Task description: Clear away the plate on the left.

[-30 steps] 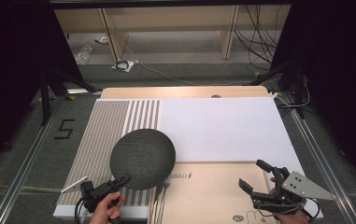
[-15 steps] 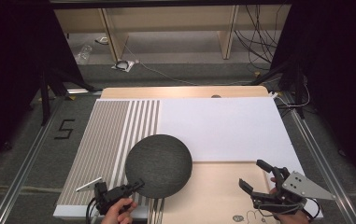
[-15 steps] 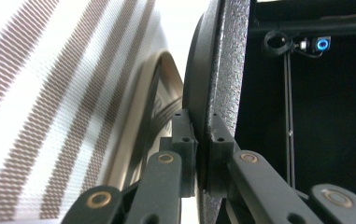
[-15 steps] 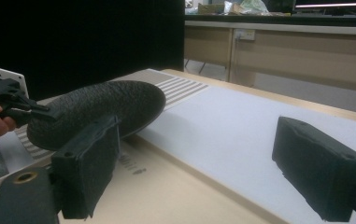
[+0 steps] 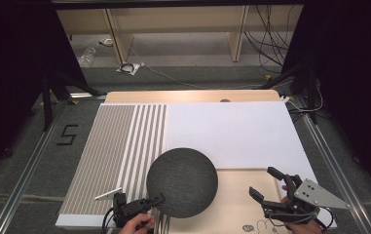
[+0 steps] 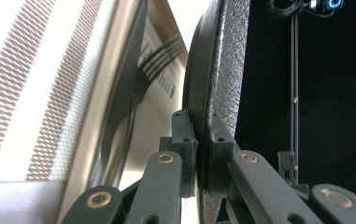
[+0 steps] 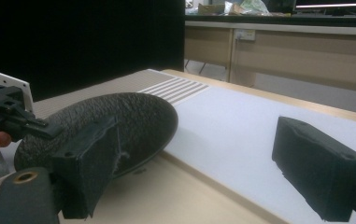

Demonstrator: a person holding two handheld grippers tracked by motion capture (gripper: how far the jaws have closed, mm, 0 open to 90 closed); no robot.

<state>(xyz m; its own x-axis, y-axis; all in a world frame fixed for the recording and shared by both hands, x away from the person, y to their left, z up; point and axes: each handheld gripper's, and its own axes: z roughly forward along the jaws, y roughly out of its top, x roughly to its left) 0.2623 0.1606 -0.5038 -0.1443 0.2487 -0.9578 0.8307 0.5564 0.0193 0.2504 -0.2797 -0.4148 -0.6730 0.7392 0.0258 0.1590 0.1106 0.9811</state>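
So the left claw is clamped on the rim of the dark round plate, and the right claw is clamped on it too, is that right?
Not quite. The left claw is clamped on the rim of the dark round plate, as the left gripper view shows. The right claw is not on it: the high view shows it apart from the plate, and the right gripper view shows its jaws standing wide open with nothing between them.

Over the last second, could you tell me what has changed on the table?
The left gripper, shut on the rim of the dark round plate, has carried it rightward off the striped mat toward the bare wood. The right gripper stayed open, in place.
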